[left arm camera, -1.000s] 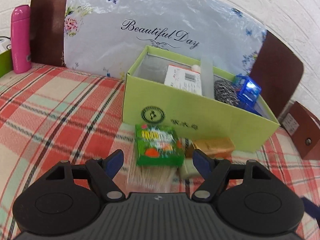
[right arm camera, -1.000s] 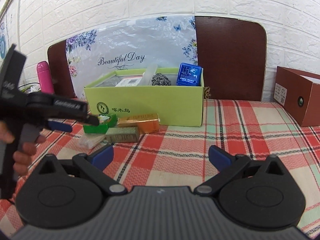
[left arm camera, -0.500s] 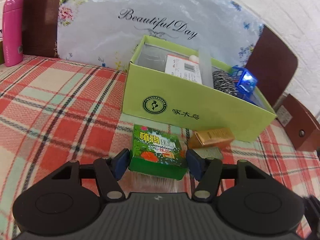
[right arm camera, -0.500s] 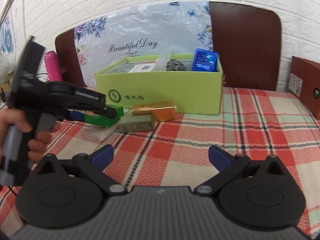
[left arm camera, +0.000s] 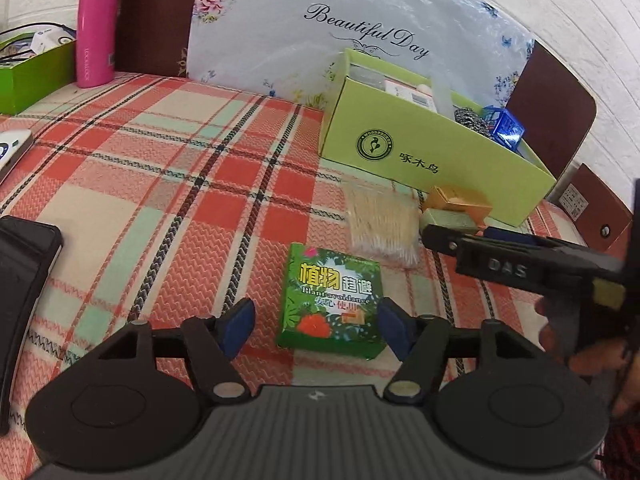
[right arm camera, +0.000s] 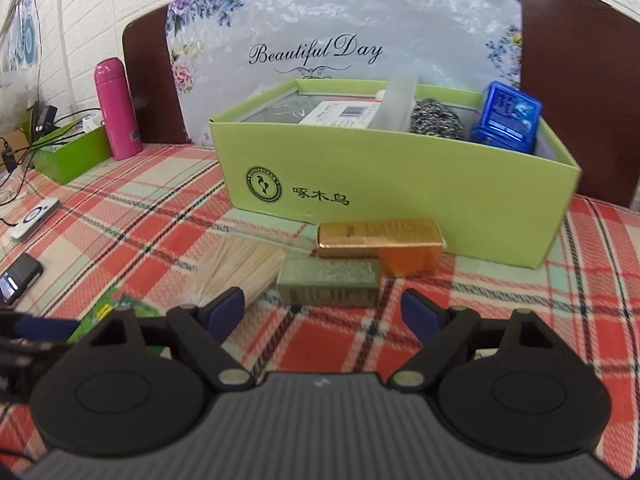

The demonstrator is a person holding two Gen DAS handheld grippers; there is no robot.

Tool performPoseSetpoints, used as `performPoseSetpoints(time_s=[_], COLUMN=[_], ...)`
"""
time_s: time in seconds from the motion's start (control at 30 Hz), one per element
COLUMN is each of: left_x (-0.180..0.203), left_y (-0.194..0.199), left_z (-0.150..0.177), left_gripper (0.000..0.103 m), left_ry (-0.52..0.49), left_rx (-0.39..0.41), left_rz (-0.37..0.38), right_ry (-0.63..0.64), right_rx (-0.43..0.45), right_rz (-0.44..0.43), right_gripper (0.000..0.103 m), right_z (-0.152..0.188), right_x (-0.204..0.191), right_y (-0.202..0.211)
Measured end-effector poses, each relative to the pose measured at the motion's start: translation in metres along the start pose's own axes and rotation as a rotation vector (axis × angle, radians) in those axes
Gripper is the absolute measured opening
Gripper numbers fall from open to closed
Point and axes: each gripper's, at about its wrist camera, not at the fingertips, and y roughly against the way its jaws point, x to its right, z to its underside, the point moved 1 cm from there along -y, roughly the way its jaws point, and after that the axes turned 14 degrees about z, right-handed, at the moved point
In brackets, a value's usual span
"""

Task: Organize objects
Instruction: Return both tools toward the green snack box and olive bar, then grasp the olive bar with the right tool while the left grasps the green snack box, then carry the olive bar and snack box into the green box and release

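Observation:
A small green box (left arm camera: 334,300) lies flat on the plaid cloth between the pads of my left gripper (left arm camera: 316,322), which is open with a gap on each side. A bag of toothpicks (left arm camera: 382,224) lies beyond it. My right gripper (right arm camera: 322,308) is open and empty, low over the cloth, facing an olive box (right arm camera: 330,282), a gold box (right arm camera: 380,234) and the toothpicks (right arm camera: 240,264). The light green carton (right arm camera: 400,188) behind them holds a blue box (right arm camera: 506,114), a steel scourer (right arm camera: 436,120) and a white packet. The right gripper also shows in the left wrist view (left arm camera: 452,236).
A pink flask (left arm camera: 96,24) and a green tray (left arm camera: 32,72) with cables stand at the far left. A black device (left arm camera: 20,280) and a white device (right arm camera: 36,218) lie on the left of the cloth. A brown box (left arm camera: 592,204) sits far right.
My left gripper carried the green box back and left off the toothpick bag, set it on the cloth and opened. My right gripper moved in low toward the olive and gold boxes.

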Motion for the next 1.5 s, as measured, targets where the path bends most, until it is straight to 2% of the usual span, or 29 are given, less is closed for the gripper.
performPoseSetpoints(time_s=[0.03, 0.07, 0.1, 0.13, 0.33, 0.43, 0.5, 0.63, 0.8, 0.97, 1.07, 1.27, 1.4, 1.5], left_x=[0.001, 0.001, 0.002, 0.002, 0.004, 0.006, 0.008, 0.013, 0.022, 0.023, 0.025, 0.040, 0.060, 0.075], left_y=[0.000, 0.000, -0.001, -0.002, -0.009, -0.011, -0.012, -0.018, -0.022, -0.020, -0.019, -0.008, 0.003, 0.013], left_z=[0.000, -0.001, -0.002, -0.002, -0.002, -0.002, -0.002, -0.001, 0.004, 0.008, 0.008, 0.004, -0.015, -0.038], left_gripper=[0.071, 0.072, 0.073, 0.073, 0.074, 0.075, 0.079, 0.079, 0.077, 0.077, 0.064, 0.063, 0.063, 0.063], left_ry=[-0.002, -0.005, -0.008, -0.012, -0.020, -0.034, -0.045, -0.079, -0.125, -0.128, -0.149, -0.164, -0.198, -0.204], left_rx=[0.003, 0.004, 0.004, 0.004, -0.010, -0.013, -0.012, -0.021, -0.045, -0.039, -0.043, -0.043, 0.007, 0.063], left_rz=[0.000, -0.001, -0.004, -0.006, -0.002, -0.011, -0.021, -0.052, -0.061, -0.071, -0.066, 0.042, 0.102, 0.152], right_ry=[0.004, 0.007, 0.006, 0.003, -0.015, -0.011, 0.007, 0.045, 0.039, 0.038, 0.030, 0.024, 0.008, 0.001], right_rx=[-0.004, -0.004, -0.003, -0.009, -0.005, -0.014, -0.012, -0.026, -0.033, -0.030, -0.036, -0.028, 0.020, 0.089], right_rz=[0.008, 0.015, 0.020, 0.024, 0.008, 0.004, 0.005, 0.027, 0.037, 0.047, 0.044, 0.044, 0.041, 0.058], right_gripper=[0.085, 0.078, 0.064, 0.061, 0.061, 0.061, 0.061, 0.061, 0.062, 0.064, 0.062, 0.061, 0.061, 0.061], right_z=[-0.002, -0.003, -0.004, -0.004, 0.010, 0.025, 0.038, 0.060, 0.070, 0.069, 0.071, 0.070, 0.056, 0.035], right_x=[-0.003, -0.005, -0.005, -0.005, 0.007, 0.016, 0.022, 0.031, 0.032, 0.029, 0.029, 0.032, 0.041, 0.049], right_y=[-0.005, -0.010, -0.013, -0.017, 0.006, 0.026, 0.044, 0.072, 0.080, 0.077, 0.075, 0.083, 0.095, 0.104])
